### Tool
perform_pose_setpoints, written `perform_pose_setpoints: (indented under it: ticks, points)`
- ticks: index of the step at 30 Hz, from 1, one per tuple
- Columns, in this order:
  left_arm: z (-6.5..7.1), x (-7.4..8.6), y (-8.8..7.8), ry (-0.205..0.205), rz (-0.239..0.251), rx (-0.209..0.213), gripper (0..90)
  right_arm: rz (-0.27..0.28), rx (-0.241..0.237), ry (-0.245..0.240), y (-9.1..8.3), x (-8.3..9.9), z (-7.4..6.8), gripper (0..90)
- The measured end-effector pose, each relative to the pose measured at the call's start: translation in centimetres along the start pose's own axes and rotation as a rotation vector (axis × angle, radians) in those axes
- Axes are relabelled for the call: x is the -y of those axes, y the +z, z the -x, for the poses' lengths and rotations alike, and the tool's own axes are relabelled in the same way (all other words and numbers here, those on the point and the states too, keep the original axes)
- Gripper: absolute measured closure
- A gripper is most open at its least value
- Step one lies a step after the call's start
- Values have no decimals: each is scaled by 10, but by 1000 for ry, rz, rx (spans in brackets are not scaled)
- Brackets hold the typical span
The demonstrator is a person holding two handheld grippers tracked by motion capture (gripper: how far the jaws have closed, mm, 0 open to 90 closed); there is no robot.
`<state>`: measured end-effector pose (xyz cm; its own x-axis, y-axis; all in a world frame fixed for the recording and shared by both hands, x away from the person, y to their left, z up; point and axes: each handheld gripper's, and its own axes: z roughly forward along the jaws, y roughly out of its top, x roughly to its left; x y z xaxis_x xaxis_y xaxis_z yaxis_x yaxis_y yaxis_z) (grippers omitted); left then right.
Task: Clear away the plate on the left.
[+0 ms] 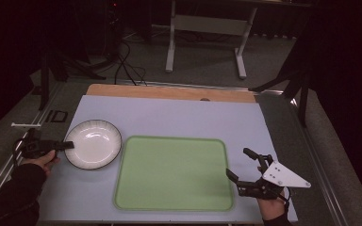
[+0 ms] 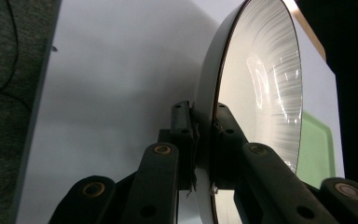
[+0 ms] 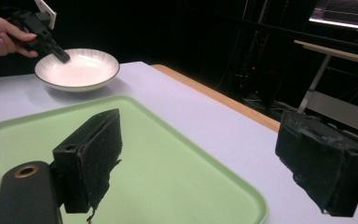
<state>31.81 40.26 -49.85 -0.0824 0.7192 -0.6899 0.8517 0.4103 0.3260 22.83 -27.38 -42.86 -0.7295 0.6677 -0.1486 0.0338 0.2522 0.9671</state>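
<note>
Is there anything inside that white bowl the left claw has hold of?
The white bowl looks empty: its ribbed inside shows bare and glossy. The left gripper is clamped on its near rim, one jaw reaching inside and hiding a small patch there. What lies beneath the bowl is covered.

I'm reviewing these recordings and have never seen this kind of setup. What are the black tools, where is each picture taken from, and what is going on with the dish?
A person holds a hand-operated two-jaw gripper in each hand; there is no robot arm. The high view looks down on the pale lilac table from above. The other two pictures come from cameras that ride on the grippers and look along their black jaws.

On the table lie a white ribbed ceramic dish with a dark rim and a flat light green plastic tray.

The left gripper is shut on the dish's near rim; its own view shows one pad on each side of the rim. The right gripper hangs open beside the tray's right edge and holds nothing.
</note>
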Motion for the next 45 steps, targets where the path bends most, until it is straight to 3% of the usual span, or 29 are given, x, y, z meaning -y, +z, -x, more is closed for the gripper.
perform_pose_setpoints:
  ticks: [9,14,24,32,45]
  points:
    - [12,-2,-7,28,7,20,826,-2,6,2,0,0,1,141]
    - [17,-1,-6,5,25,44,826,4,11,8,-1,0,2,141]
    - [40,-1,-5,71,-11,96,827,5,13,10,-3,0,3,141]
    - [61,0,0,124,-34,114,826,6,10,9,-2,0,3,141]
    - [84,1,6,153,-54,132,822,7,5,10,-2,0,2,141]
